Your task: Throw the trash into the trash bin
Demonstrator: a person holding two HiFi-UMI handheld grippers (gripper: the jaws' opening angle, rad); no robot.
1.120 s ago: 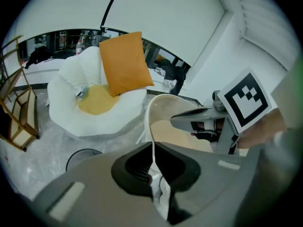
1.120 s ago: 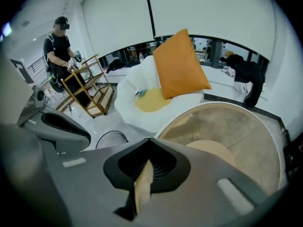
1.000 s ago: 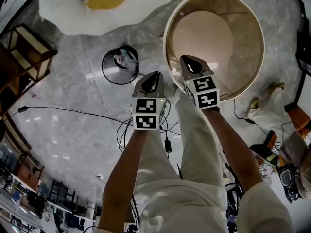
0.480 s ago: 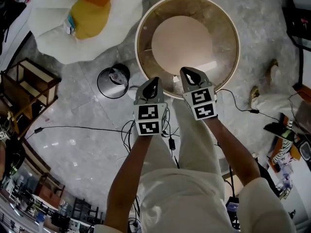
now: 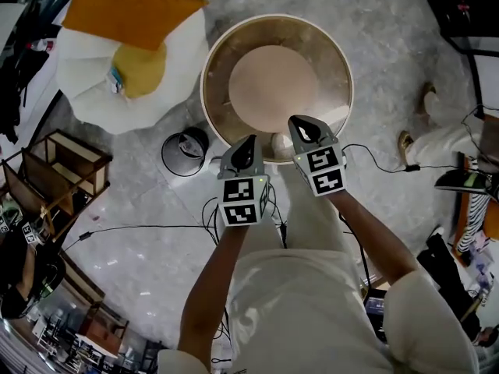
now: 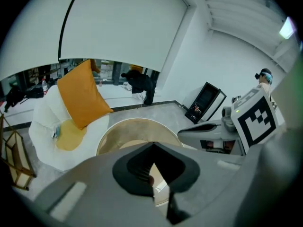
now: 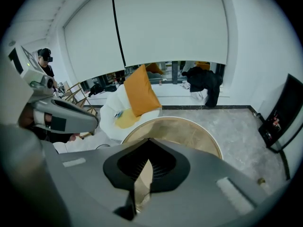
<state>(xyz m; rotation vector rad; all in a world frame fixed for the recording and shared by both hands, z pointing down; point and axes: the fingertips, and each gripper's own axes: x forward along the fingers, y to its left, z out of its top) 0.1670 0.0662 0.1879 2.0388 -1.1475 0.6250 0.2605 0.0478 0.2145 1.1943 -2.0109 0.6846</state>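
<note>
Both tongs were clenched with nothing gripped. On the left gripper (image 5: 246,142) the pads met, with only a thin sliver of light between them and no item there. The right gripper (image 5: 302,123) was the same: pads together, empty. Both angled down toward the round table (image 5: 214,53), side by side at its near rim, with the right one slightly further in over the top. Marker cubes faced up at the person holding them.

The trash (image 5: 191,142) was already in the trash bin (image 5: 165,156), a pale crumpled piece inside the black wire bin. The bin stood on the grey floor just off the table's near-left edge, close to the table but not touching it, and apart from the left gripper.

The rest, all keyed off the table:
- A white beanbag (image 5: 93,104) sat near its left side, with an orange cushion (image 5: 129,10) propped on top and a yellow cushion (image 5: 142,68) in the seat.
- A wooden rack (image 5: 62,170) stood further left, beyond the bin.
- Black cables (image 5: 140,227) ran over the floor on the near side, under the person's arms.
- Another person's legs (image 5: 437,142) were on the floor to the right, well apart from the table.
</note>
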